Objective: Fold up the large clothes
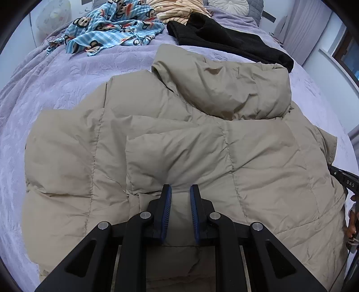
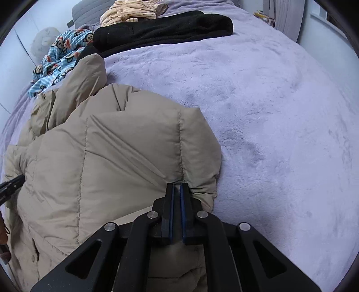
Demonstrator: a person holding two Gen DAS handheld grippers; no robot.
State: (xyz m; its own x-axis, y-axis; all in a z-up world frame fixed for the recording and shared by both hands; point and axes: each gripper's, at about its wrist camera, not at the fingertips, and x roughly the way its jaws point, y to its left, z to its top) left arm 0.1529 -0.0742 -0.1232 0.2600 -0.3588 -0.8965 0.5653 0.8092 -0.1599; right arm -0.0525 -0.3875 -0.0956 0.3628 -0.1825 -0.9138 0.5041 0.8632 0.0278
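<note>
A large beige puffer jacket (image 1: 170, 143) lies on the lilac bed cover, hood (image 1: 224, 87) towards the far side, one sleeve folded over its body. My left gripper (image 1: 180, 188) is above the jacket's lower middle, its jaws apart with fabric bulging between the blue pads (image 1: 167, 202). In the right wrist view the jacket (image 2: 107, 157) fills the left half. My right gripper (image 2: 177, 186) is shut on a bunched fold at the jacket's right edge. The right gripper also shows at the left wrist view's right edge (image 1: 345, 177).
A blue monkey-print garment (image 1: 112, 29), a peach striped garment (image 1: 177, 9) and a black garment (image 1: 226, 38) lie at the head of the bed. Bare lilac cover (image 2: 280, 112) stretches right of the jacket. A wall and window stand at far right (image 1: 336, 56).
</note>
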